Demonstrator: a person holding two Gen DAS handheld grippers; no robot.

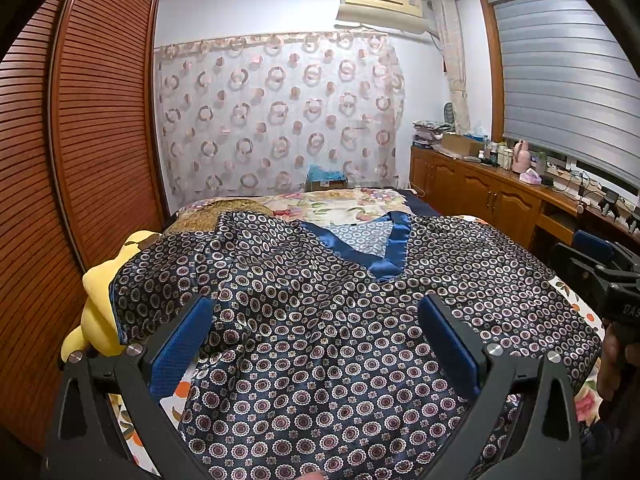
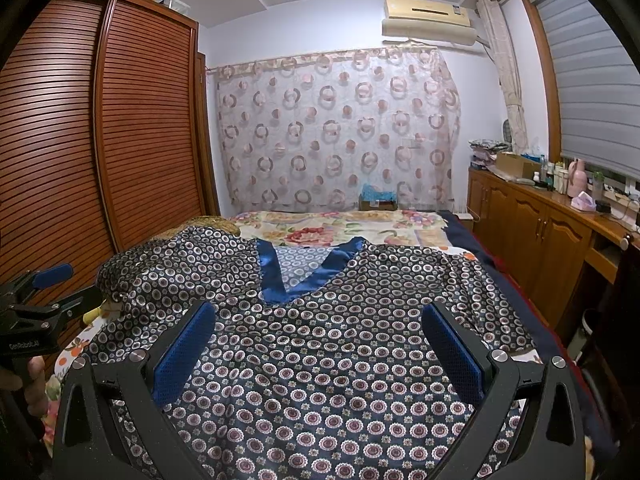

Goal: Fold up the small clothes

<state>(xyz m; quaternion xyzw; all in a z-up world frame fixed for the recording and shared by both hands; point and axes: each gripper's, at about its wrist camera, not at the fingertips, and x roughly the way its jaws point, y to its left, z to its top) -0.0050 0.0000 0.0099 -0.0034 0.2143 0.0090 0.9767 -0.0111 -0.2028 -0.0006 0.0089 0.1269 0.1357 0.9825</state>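
Observation:
A dark navy satin top (image 1: 328, 312) with a circle print and a blue V-neck trim (image 1: 390, 248) lies spread front-up on the bed, neck away from me. It also shows in the right wrist view (image 2: 340, 344) with its trim (image 2: 276, 276). My left gripper (image 1: 316, 324) is open and empty, hovering over the lower left part of the top. My right gripper (image 2: 320, 328) is open and empty over the lower right part. Each gripper shows at the edge of the other's view: the right one (image 1: 600, 268), the left one (image 2: 40, 292).
The bed has a floral cover (image 2: 340, 228). A yellow plush toy (image 1: 100, 304) lies at the bed's left edge under the left sleeve. A louvred wooden wardrobe (image 1: 80, 140) stands on the left. Wooden cabinets (image 2: 540, 232) with bottles run along the right.

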